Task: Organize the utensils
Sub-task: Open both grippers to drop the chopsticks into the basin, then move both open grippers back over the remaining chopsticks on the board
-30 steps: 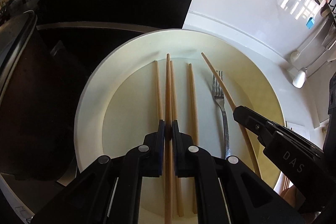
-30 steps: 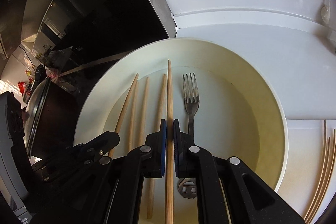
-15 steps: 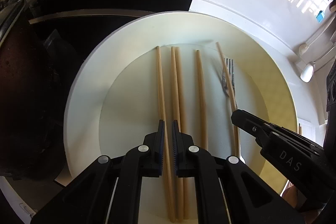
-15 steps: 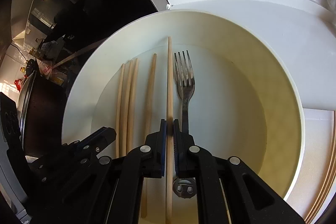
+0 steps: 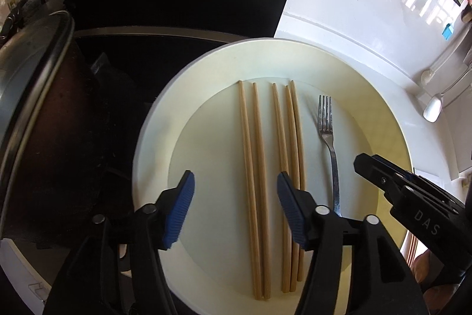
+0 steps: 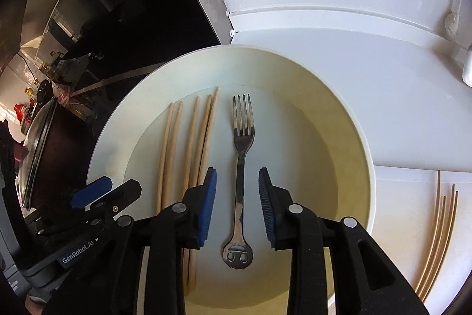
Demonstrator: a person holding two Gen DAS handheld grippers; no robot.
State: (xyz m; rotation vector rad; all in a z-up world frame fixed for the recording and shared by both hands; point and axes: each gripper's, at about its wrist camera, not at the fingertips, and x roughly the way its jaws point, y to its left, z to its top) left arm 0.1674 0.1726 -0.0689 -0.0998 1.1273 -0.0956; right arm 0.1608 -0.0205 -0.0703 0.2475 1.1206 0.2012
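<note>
So the plate (image 5: 153, 138) sits on the worktop (image 6: 398, 96), with five chopsticks (image 5: 256, 143) lying side by side in it and the fork (image 5: 327, 126) just to their right (tines pointing away). A pot (image 5: 38, 114) stands left of the plate. More chopsticks (image 6: 436, 238) lie on the worktop off to the plate's right, and spoons (image 5: 433, 108) are further back on that side.

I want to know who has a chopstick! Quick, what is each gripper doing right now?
Left gripper: open, holding nothing, above the chopsticks on the plate.
Right gripper: open, holding nothing, jaws either side of the fork.
</note>
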